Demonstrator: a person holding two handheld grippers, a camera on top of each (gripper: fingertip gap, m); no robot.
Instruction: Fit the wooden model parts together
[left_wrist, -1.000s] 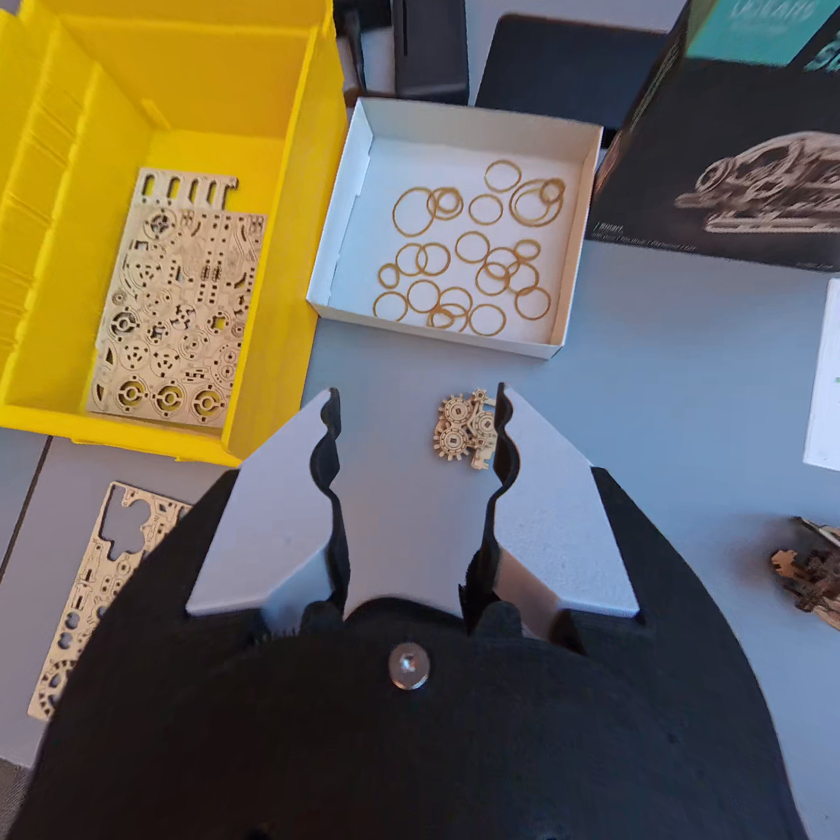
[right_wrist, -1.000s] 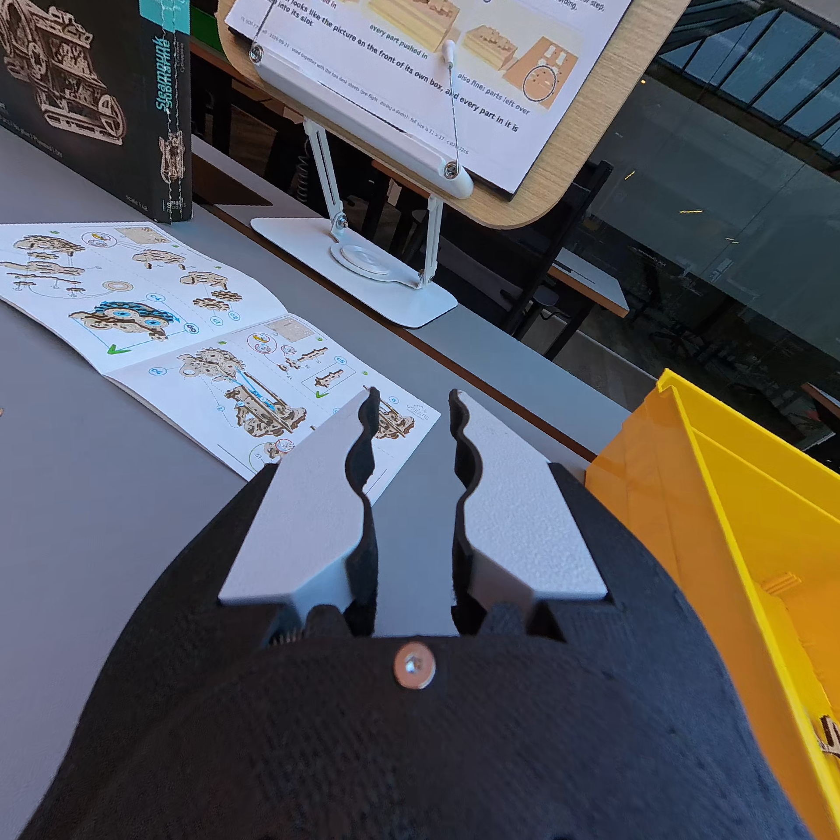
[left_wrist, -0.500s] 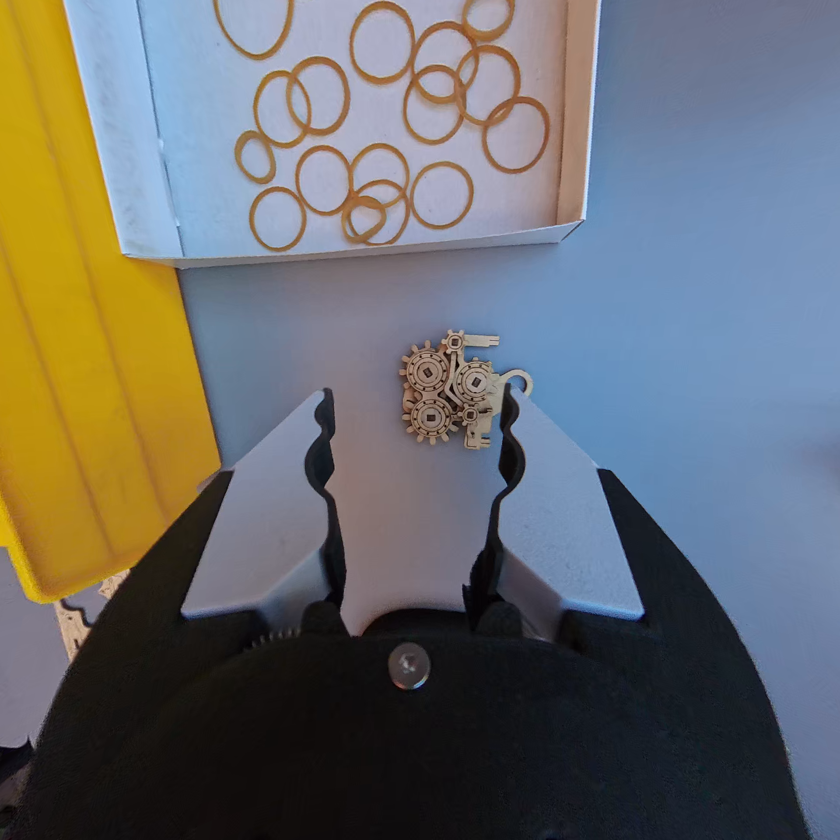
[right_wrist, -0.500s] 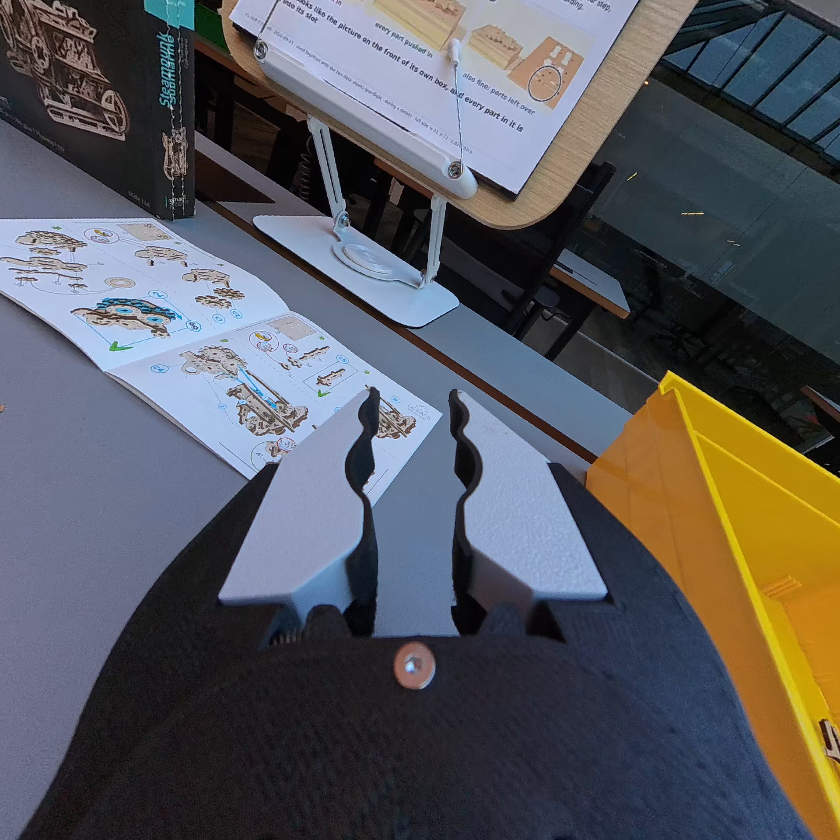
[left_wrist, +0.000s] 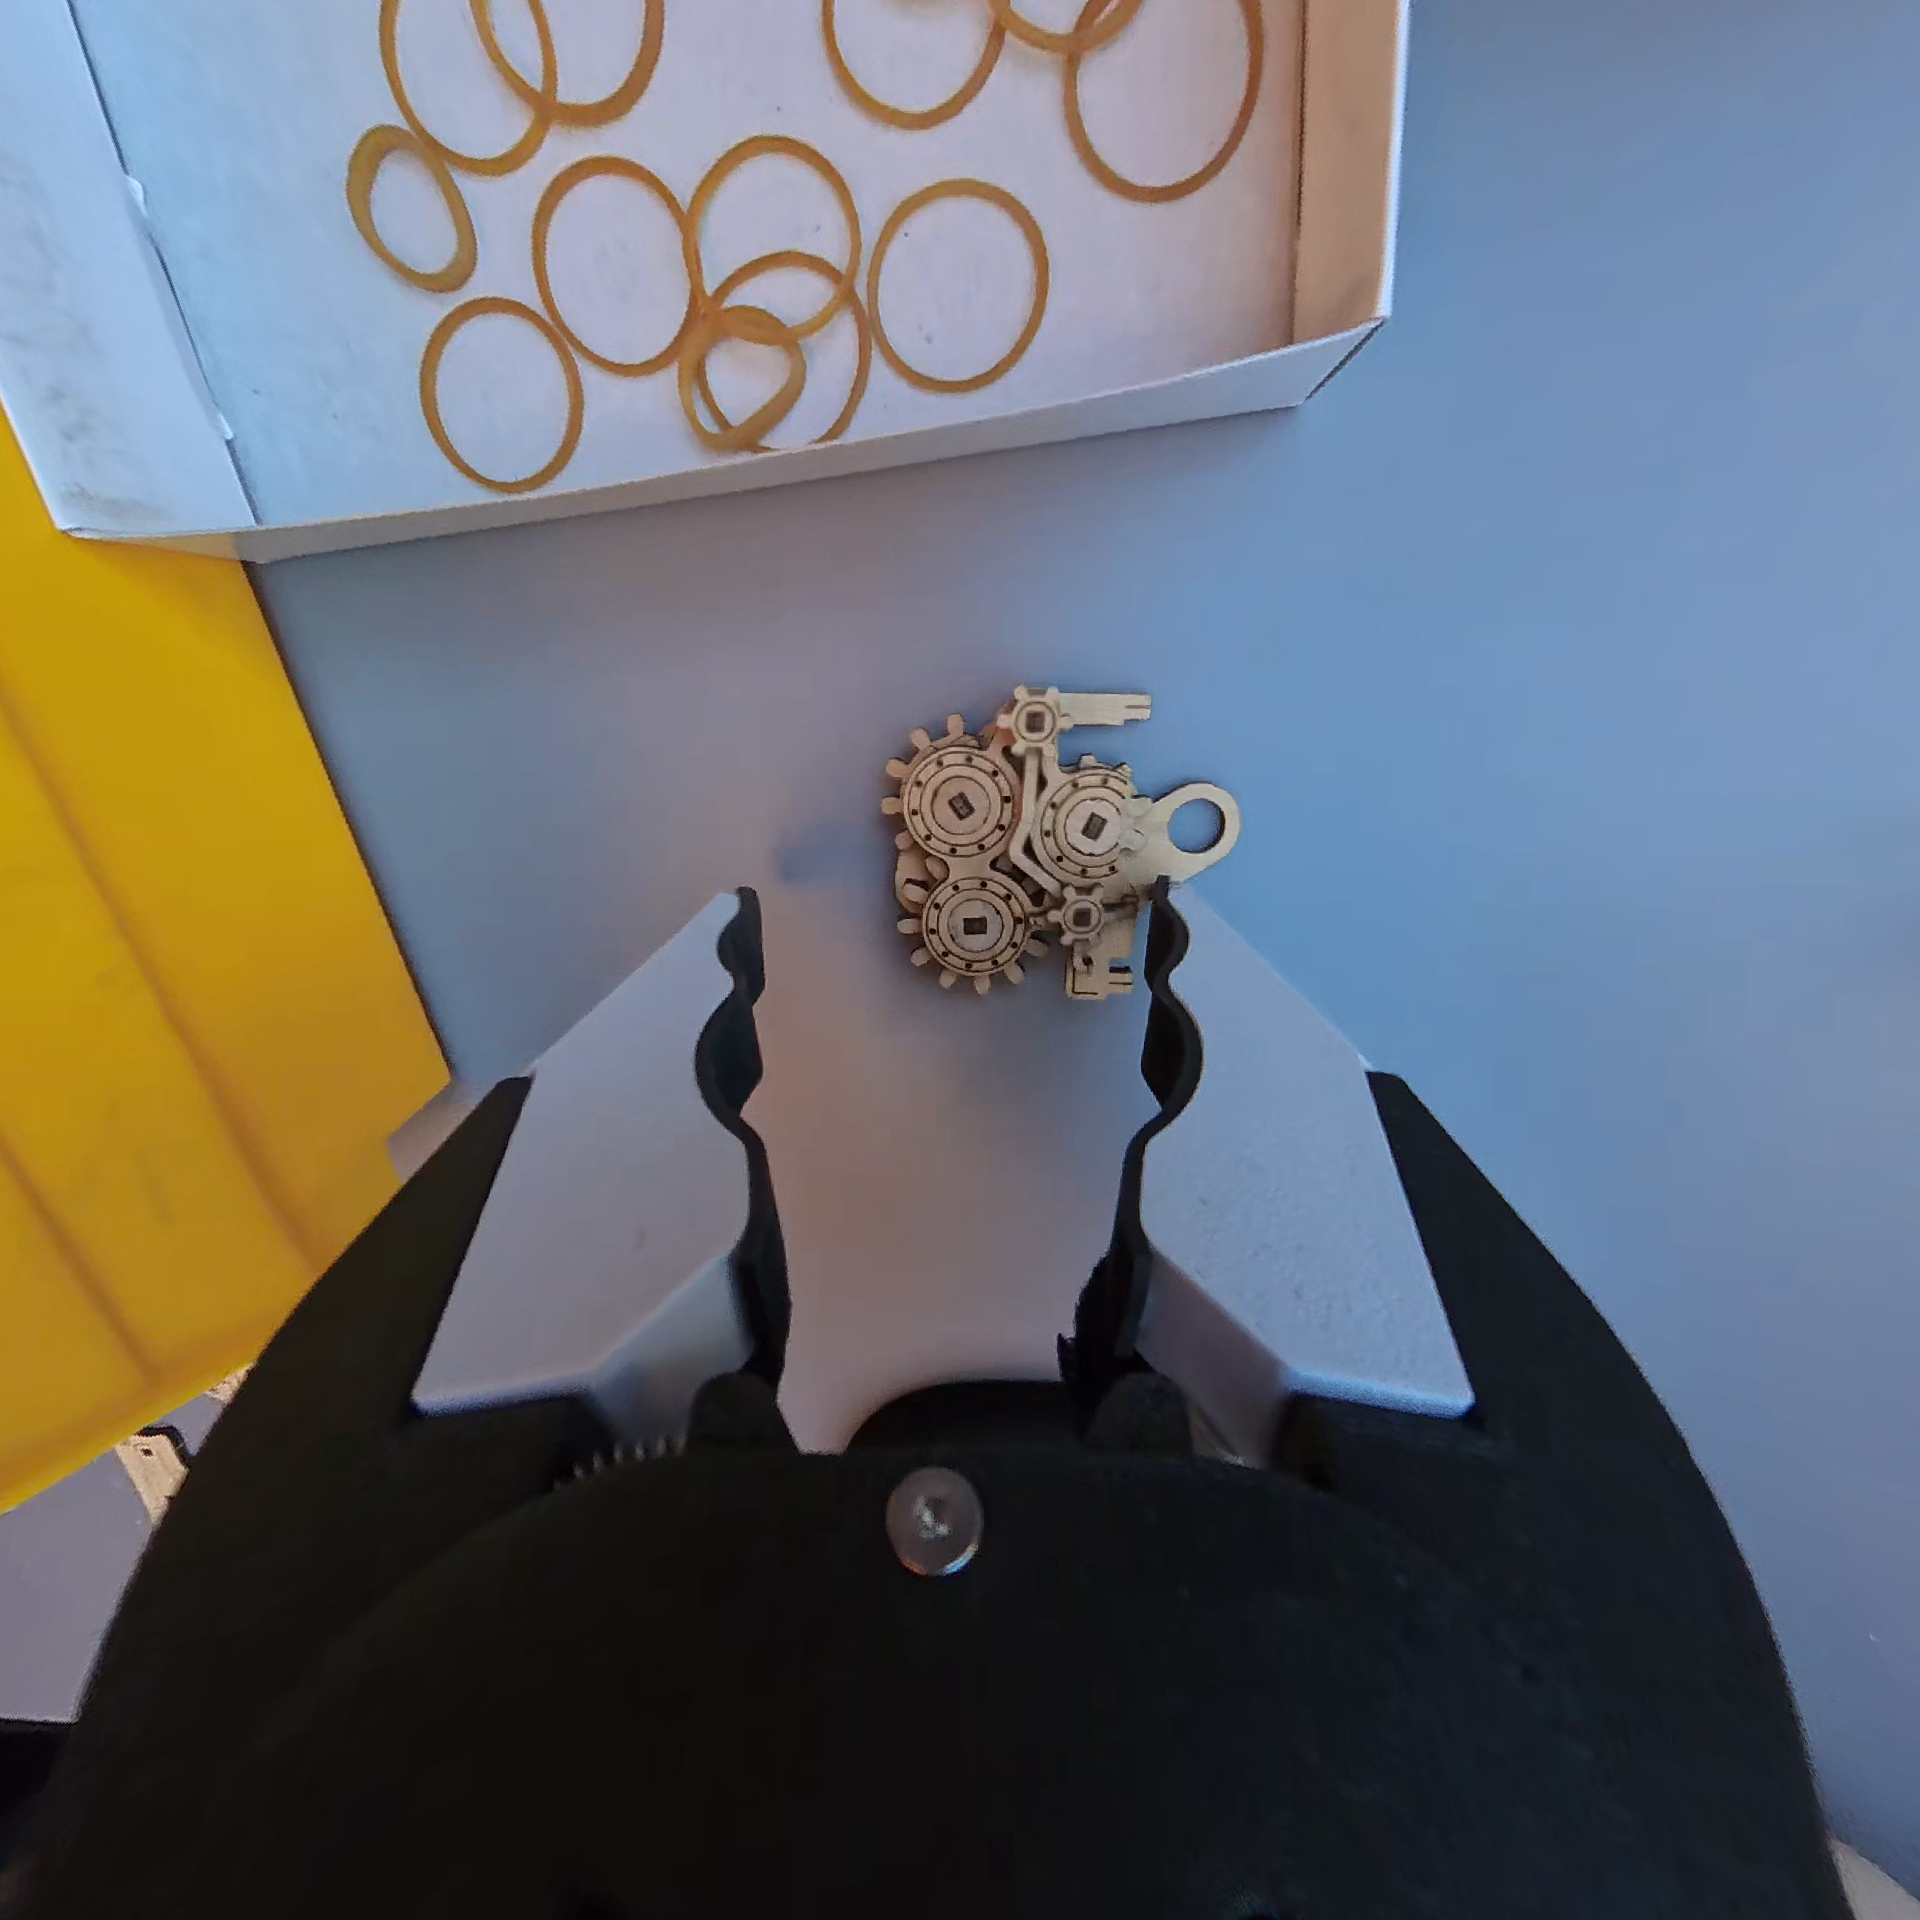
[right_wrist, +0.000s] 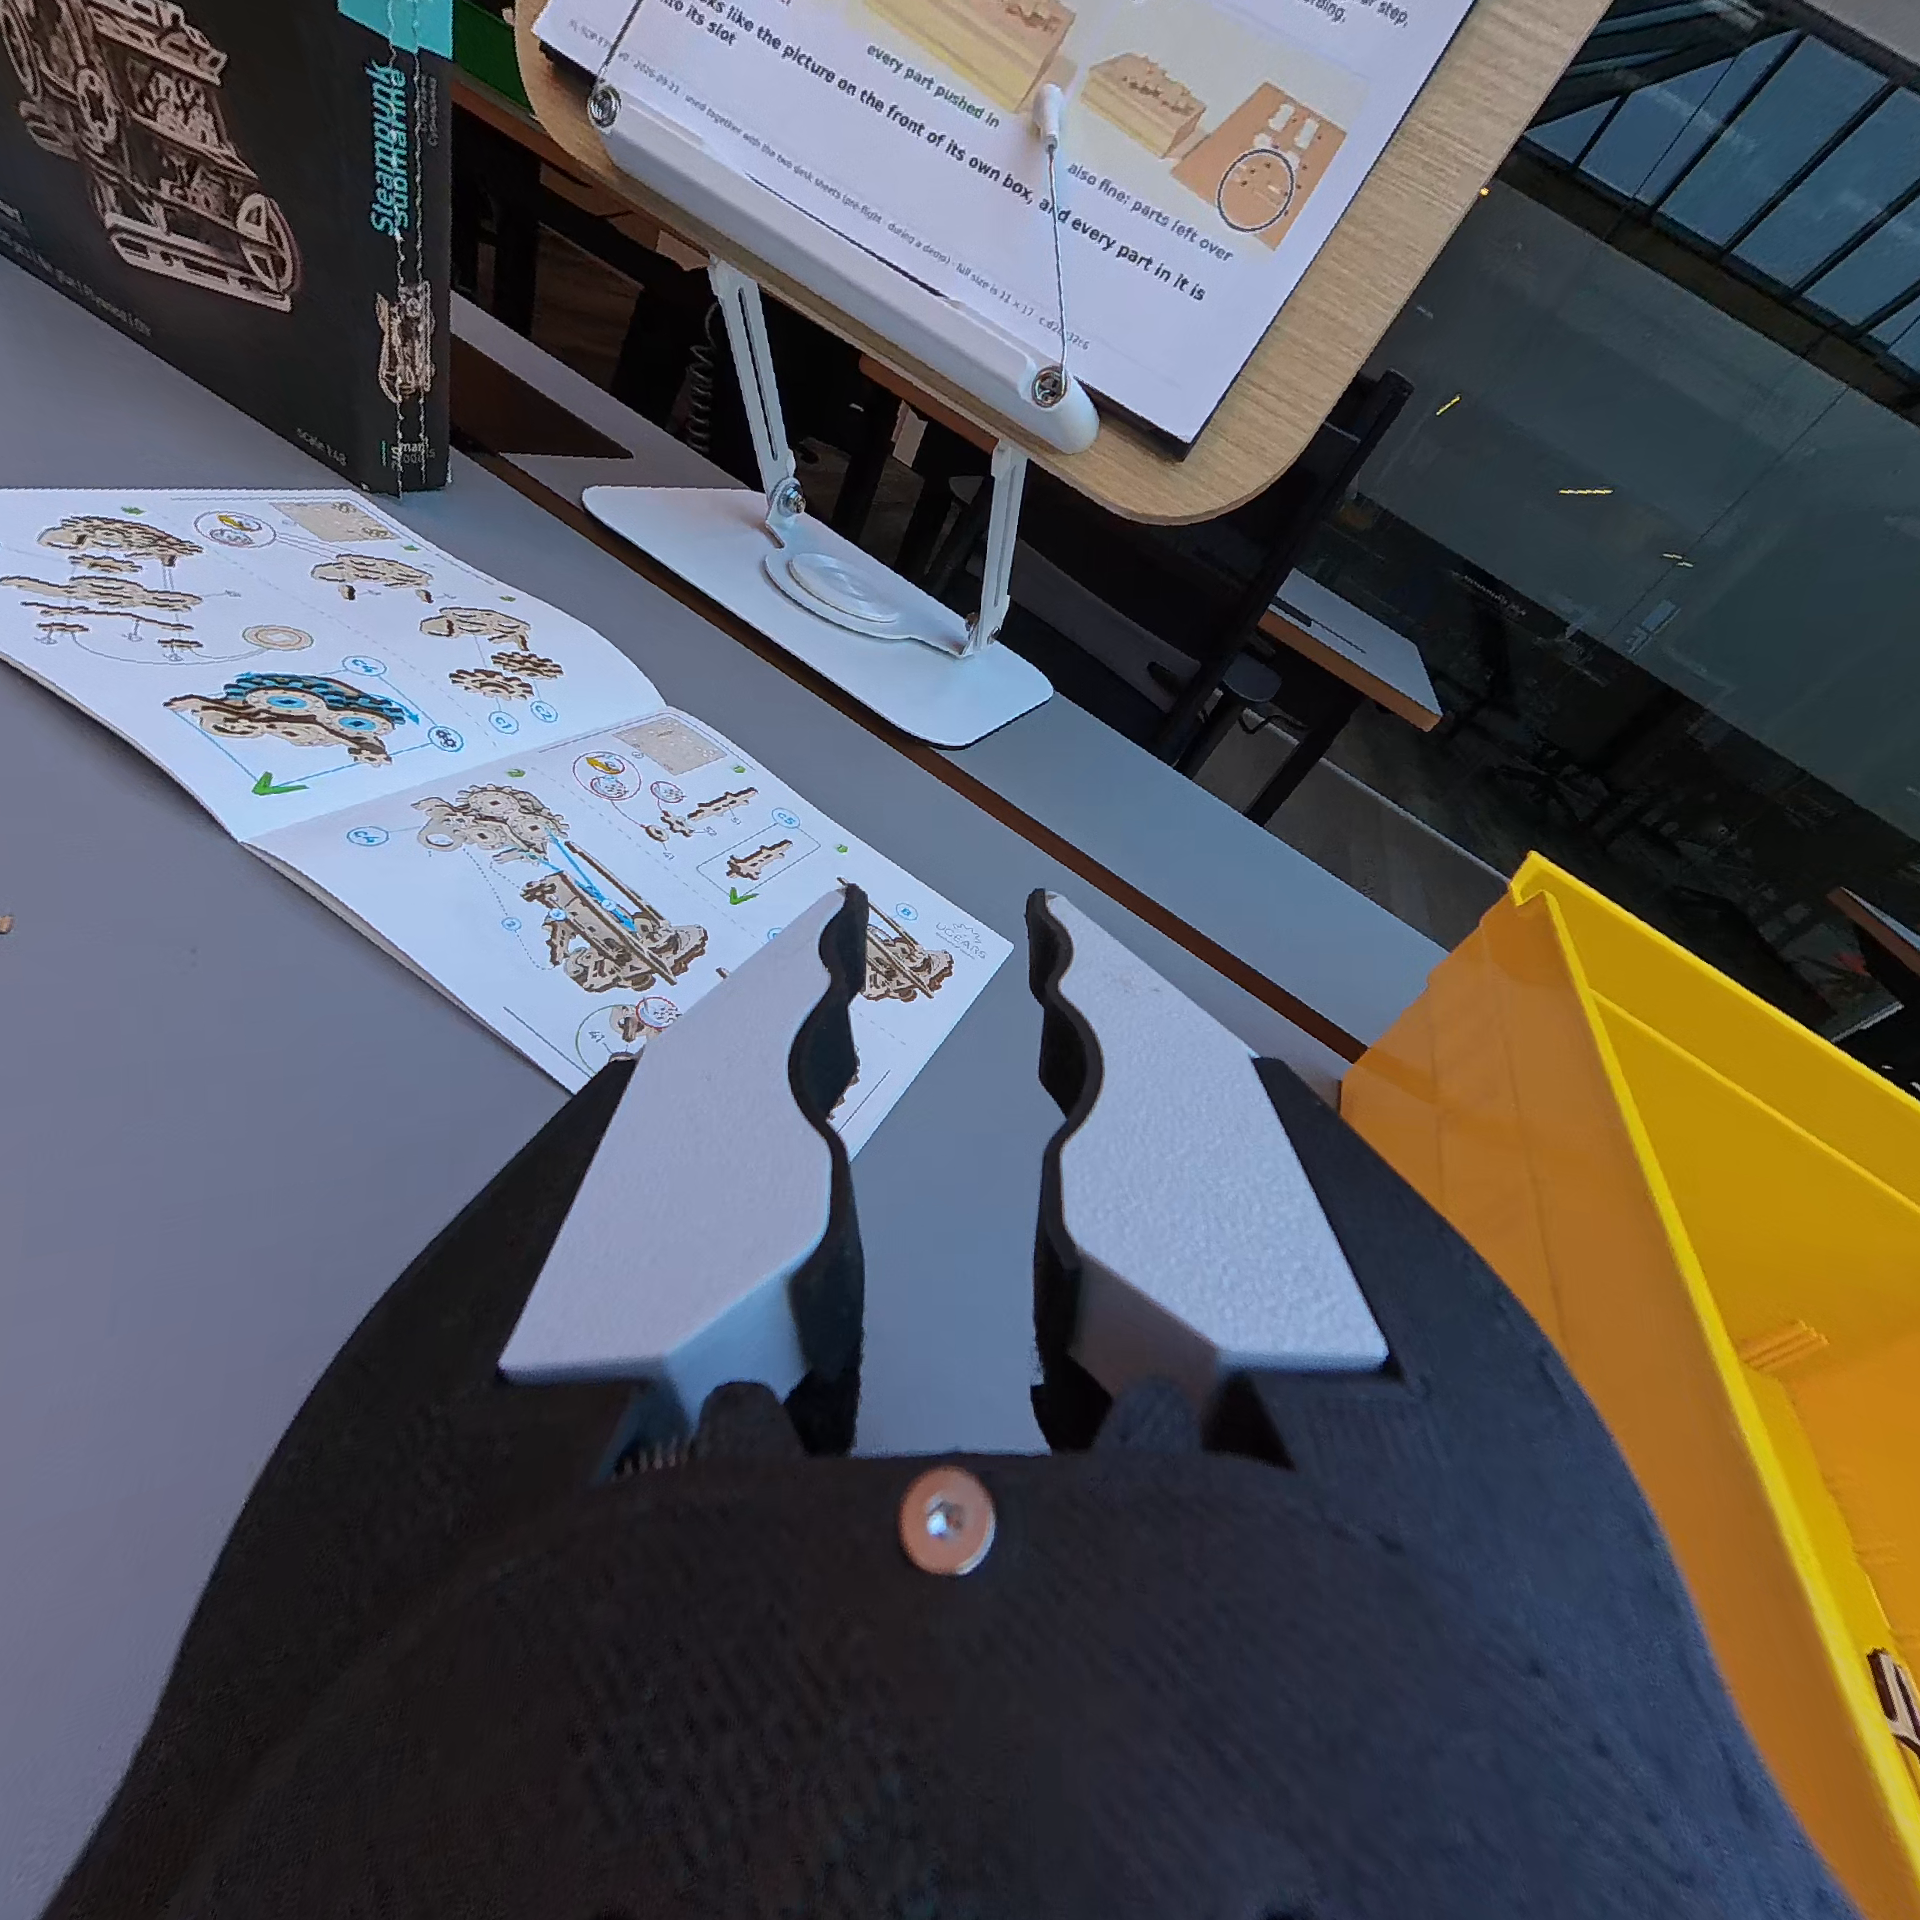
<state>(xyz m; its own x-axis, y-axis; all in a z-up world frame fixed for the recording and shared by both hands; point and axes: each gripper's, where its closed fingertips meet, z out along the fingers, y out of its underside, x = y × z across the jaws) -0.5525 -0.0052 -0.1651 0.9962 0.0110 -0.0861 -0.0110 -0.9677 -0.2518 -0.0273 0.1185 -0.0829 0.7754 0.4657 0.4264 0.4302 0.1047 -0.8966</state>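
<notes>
Gear assembly (left_wrist: 1049, 842) is seen flat just beyond left gripper (left_wrist: 951, 904), offset toward its right fingertip; fingers spread wide, empty; right gripper (right_wrist: 945, 904) narrowly parted, empty, elsewhere.

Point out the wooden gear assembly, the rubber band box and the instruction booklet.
wooden gear assembly (left_wrist: 1023, 844), left wrist view, on the middle between its three gears.
rubber band box (left_wrist: 1340, 177), left wrist view, on its right wall.
instruction booklet (right_wrist: 343, 665), right wrist view, on the far page.
</notes>
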